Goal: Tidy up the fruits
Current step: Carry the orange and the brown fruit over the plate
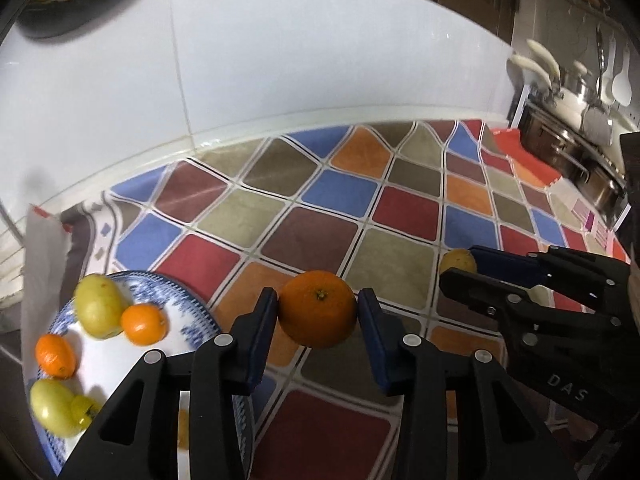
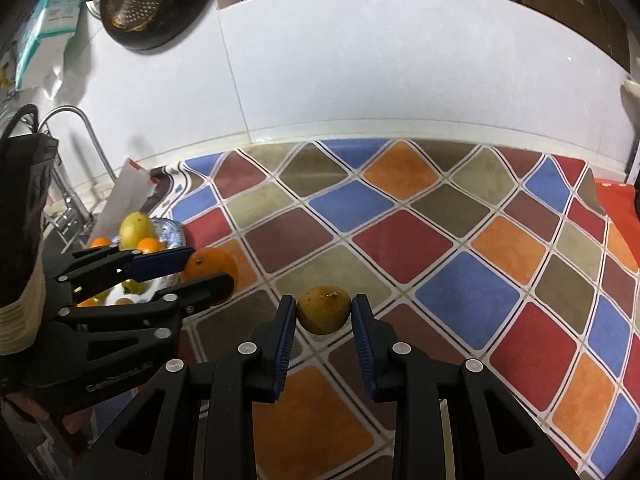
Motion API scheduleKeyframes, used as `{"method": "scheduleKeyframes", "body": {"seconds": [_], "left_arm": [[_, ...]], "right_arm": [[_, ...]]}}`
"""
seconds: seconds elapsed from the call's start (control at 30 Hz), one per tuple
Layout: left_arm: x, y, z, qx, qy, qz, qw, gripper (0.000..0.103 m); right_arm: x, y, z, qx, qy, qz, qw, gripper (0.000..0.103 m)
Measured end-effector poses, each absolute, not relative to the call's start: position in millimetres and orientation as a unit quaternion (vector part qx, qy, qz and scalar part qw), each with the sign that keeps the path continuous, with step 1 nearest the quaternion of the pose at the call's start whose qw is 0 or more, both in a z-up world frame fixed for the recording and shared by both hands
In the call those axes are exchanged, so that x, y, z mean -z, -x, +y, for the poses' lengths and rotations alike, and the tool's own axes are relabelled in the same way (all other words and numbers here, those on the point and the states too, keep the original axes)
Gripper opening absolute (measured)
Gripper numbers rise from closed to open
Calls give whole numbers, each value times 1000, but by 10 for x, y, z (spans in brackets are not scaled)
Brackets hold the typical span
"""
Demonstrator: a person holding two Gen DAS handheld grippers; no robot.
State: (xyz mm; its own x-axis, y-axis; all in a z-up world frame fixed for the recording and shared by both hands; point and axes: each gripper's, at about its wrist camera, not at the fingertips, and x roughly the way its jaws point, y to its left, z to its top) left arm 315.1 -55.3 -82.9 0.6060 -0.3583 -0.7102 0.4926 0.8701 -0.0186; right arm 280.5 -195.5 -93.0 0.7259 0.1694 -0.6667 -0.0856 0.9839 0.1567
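Orange fruit sits clamped between your left gripper pads, low over the chequered cloth. Your right gripper is closed on a brownish-yellow fruit, seen at 3 o'clock from the left wrist. At 9 o'clock the blue-patterned plate carries two yellow-green fruits, two small oranges and a smaller yellow one. Pans stand at 2 o'clock.

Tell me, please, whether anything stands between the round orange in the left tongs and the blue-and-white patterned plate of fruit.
Nothing visible does. The left tongs grip the round orange, and only bare checked tablecloth lies between it and the blue-and-white patterned plate. The plate's near rim still has free space beside the small orange.
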Motion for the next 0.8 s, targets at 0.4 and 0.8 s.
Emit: {"method": "scheduleKeyframes", "body": {"seconds": [0.4,0.8], "left_arm": [[459,-2657,83,176,-60,330,925,41],[614,-2555,664,111,-70,336,933,41]], "right_arm": [[641,-2570,-1452,-141,-33,341,929,30],[607,-2762,-723,-238,19,335,911,30]]}}
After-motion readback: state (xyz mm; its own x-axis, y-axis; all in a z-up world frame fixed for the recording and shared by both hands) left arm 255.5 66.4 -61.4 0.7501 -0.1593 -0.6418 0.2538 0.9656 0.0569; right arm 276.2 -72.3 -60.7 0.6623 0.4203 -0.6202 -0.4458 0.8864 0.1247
